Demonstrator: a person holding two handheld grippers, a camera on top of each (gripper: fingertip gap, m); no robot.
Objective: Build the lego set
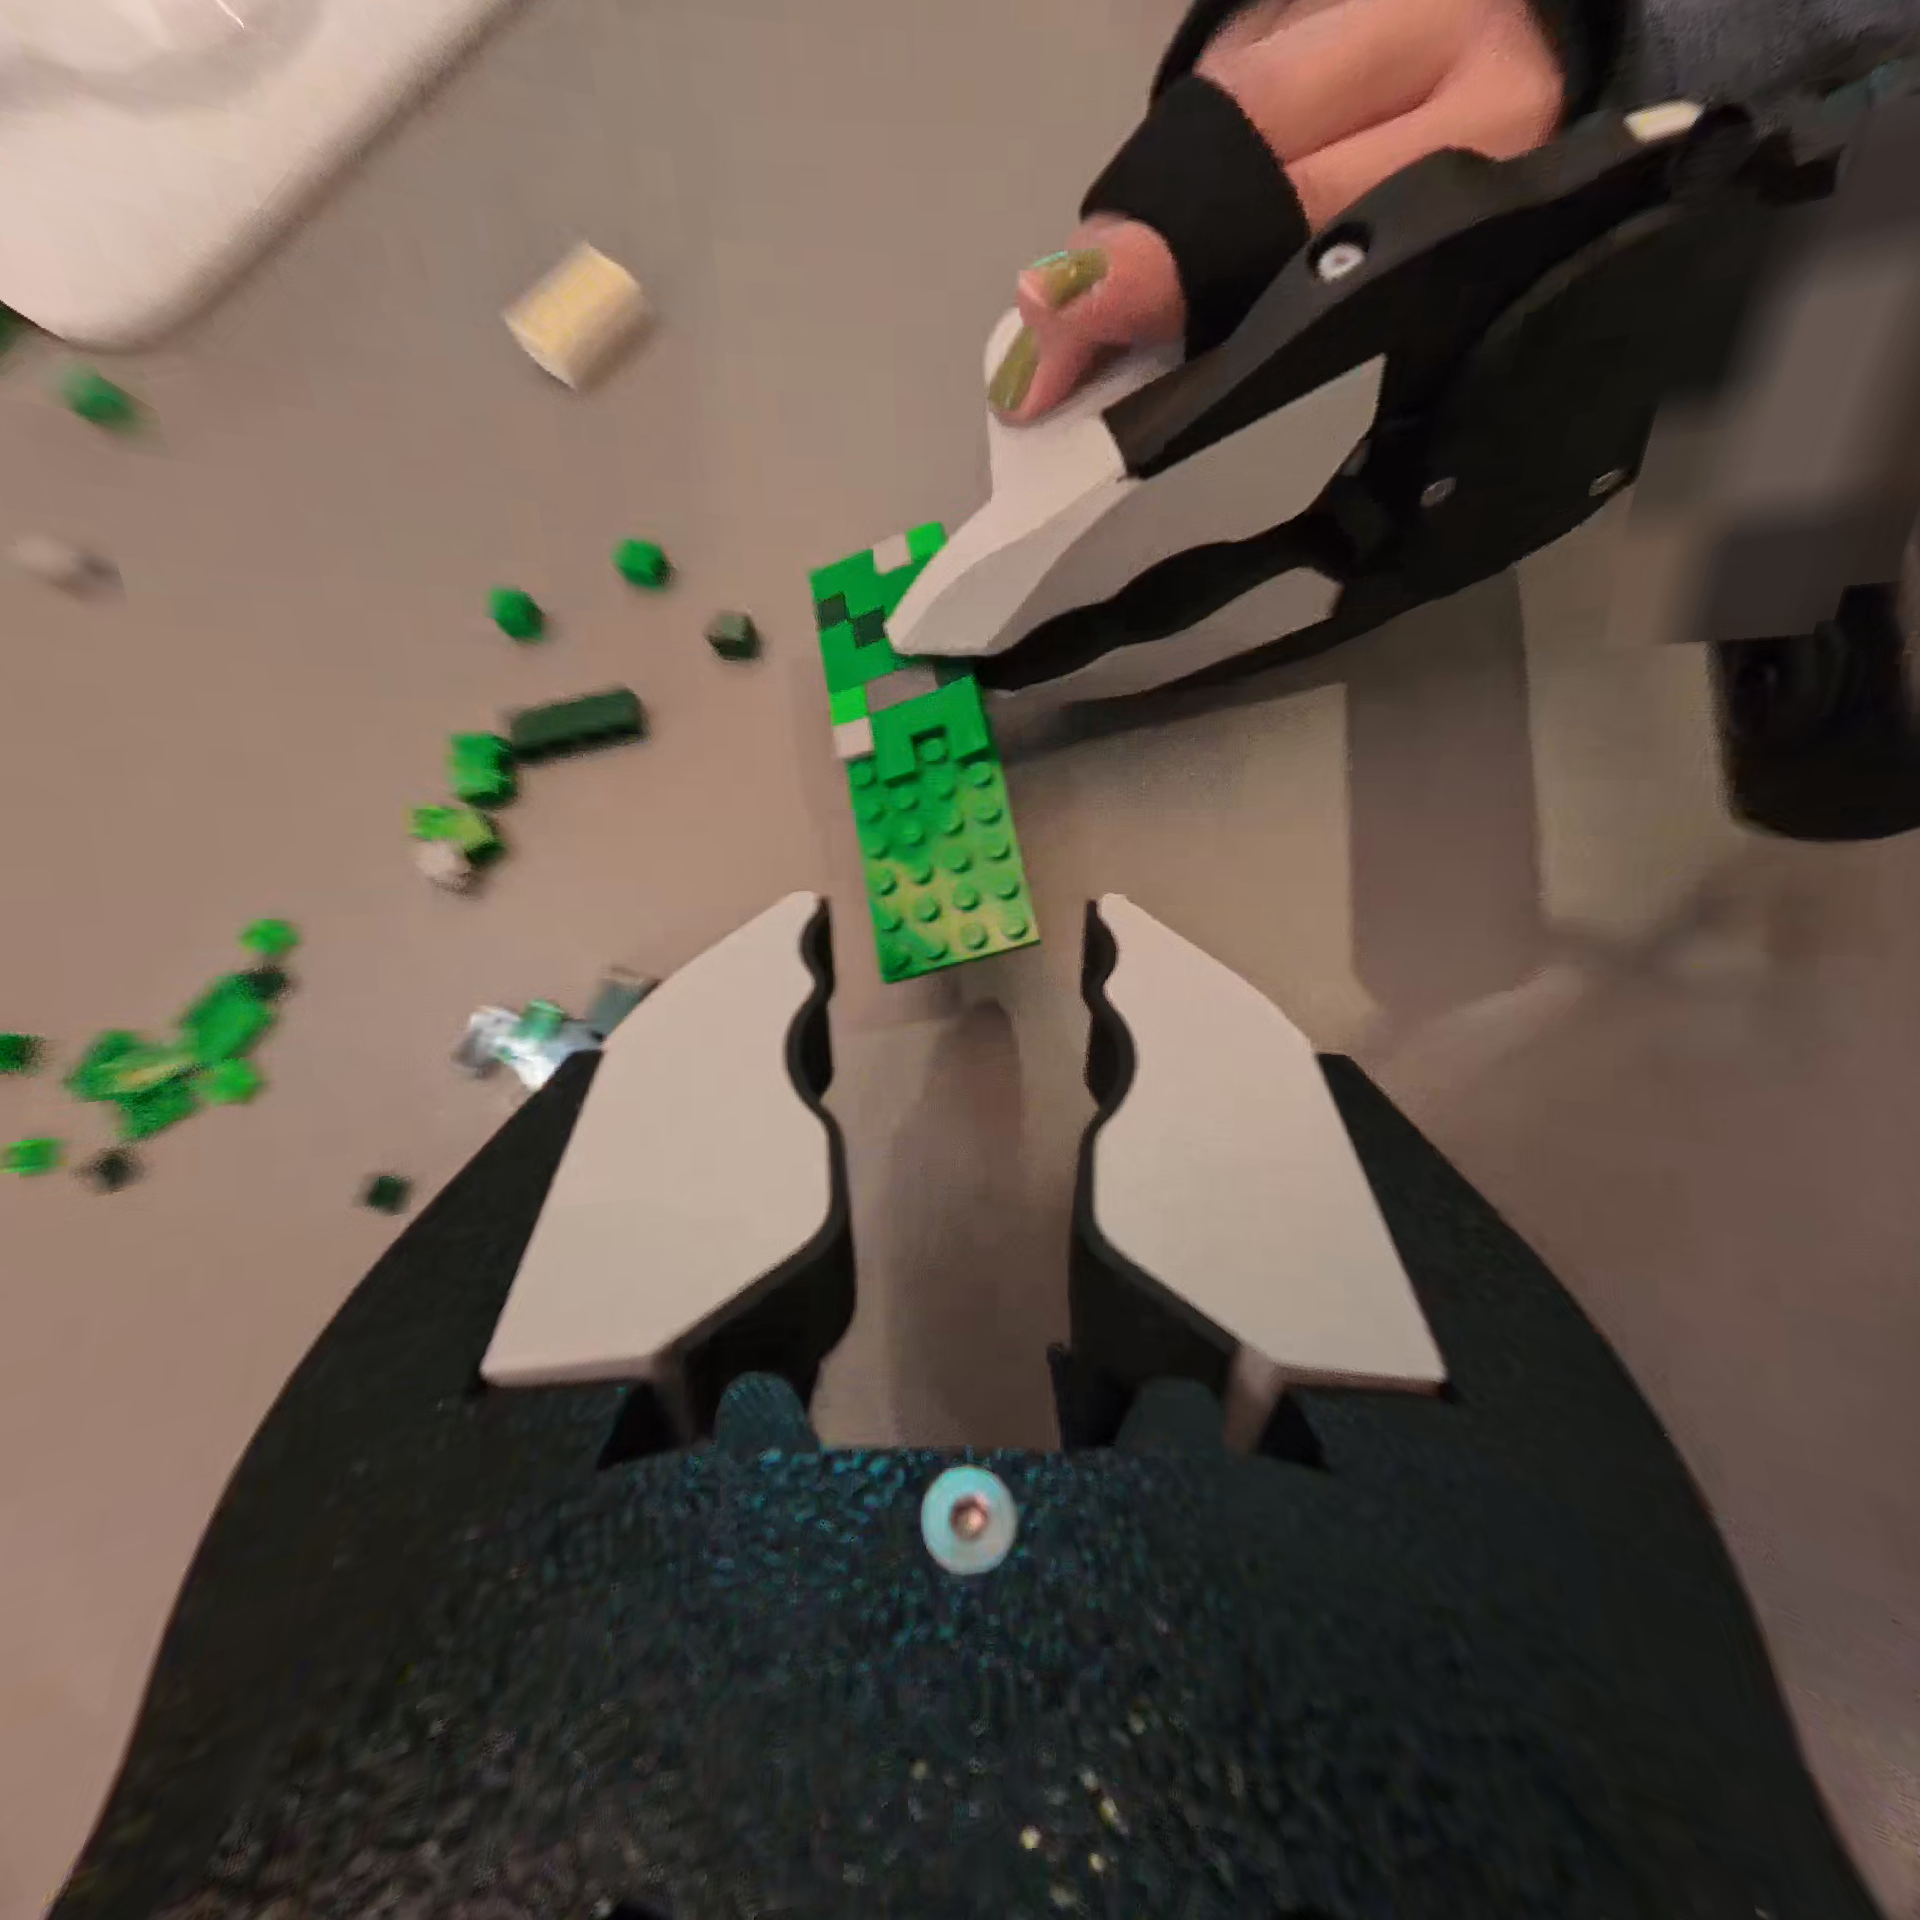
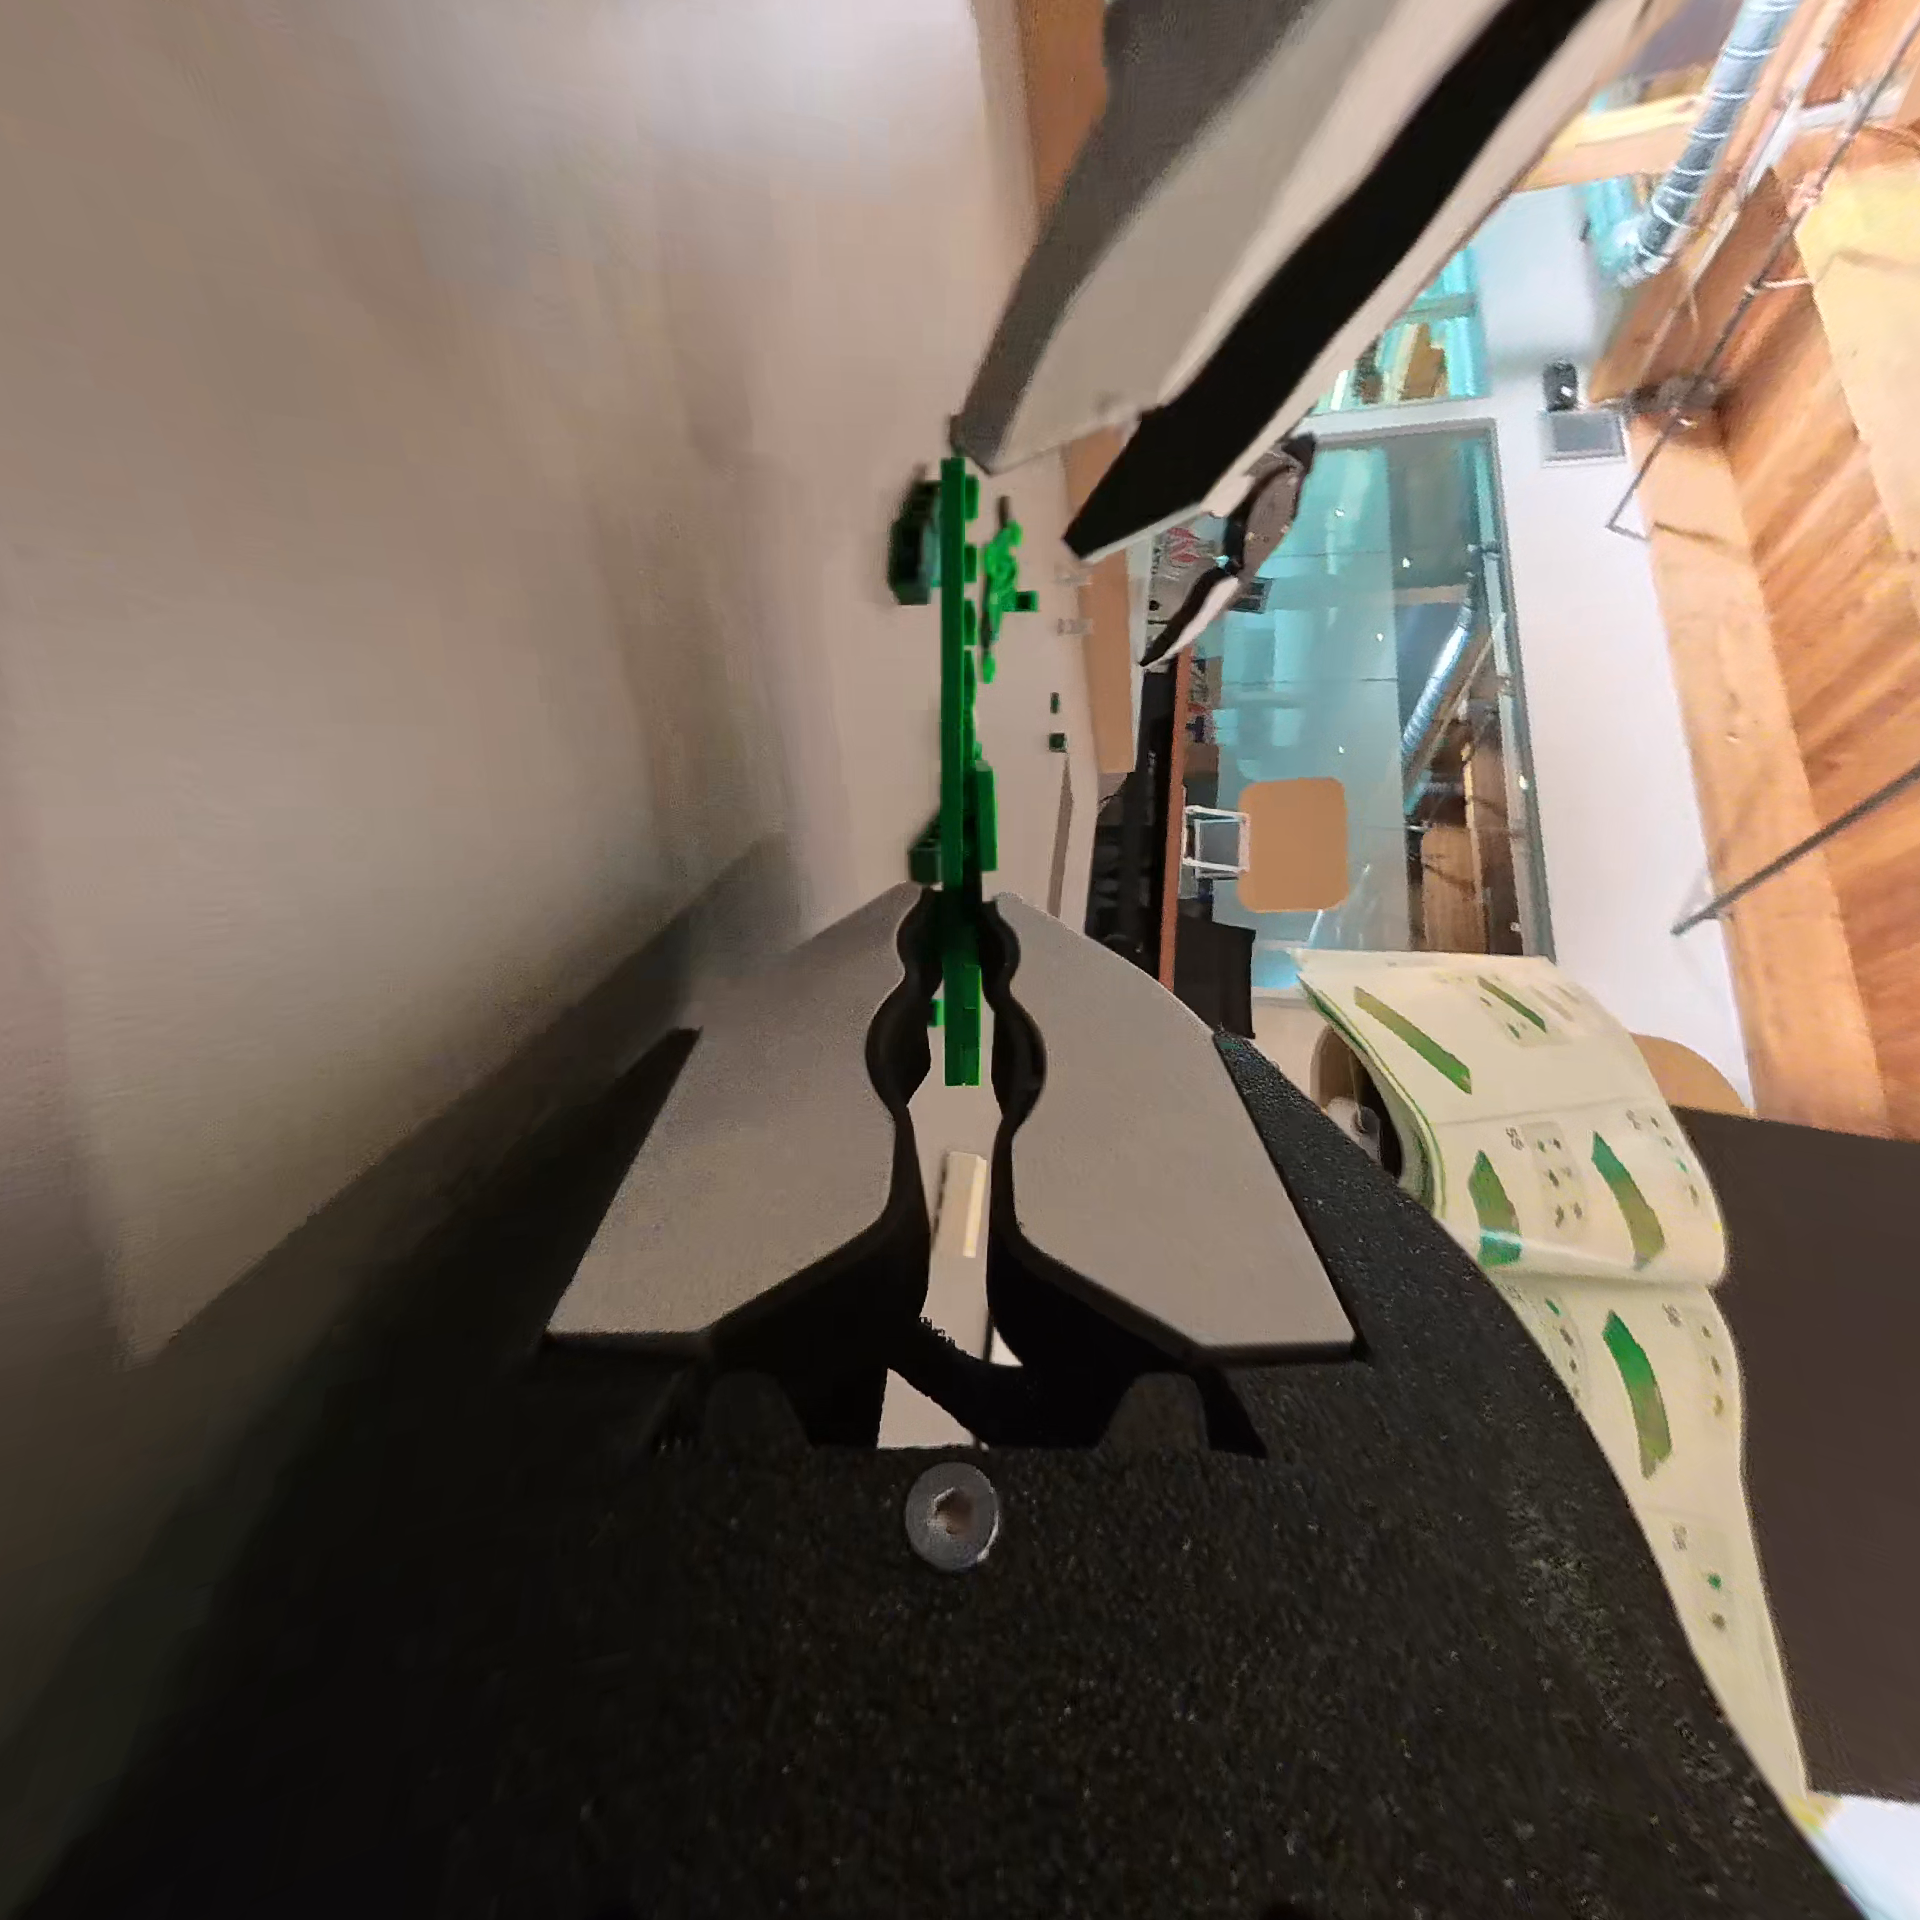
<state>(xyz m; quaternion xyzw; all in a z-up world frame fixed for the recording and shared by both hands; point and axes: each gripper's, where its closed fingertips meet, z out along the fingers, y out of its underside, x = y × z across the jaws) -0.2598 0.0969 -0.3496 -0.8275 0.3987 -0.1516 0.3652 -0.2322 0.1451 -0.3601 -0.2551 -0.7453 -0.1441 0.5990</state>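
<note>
The right gripper (image 1: 940, 649) is clamping the far, tiled end of the green Lego plate (image 1: 940, 831); its long axis is pointing straight toward the left gripper (image 1: 956, 935), which is gaping empty just short of the studded near end.

A plain grey-beige table (image 1: 1195, 312) fills the left wrist view, with small green lego pieces (image 1: 156, 1070) strewn over its left side from mid-frame down to the lower left. A dark green bar brick (image 1: 577, 720) lies among them near the centre, and a pale cream block (image 1: 577, 310) sits alone toward the upper middle. A white, rounded object (image 1: 145, 156) rests in the upper left corner, too blurred to identify.
</note>
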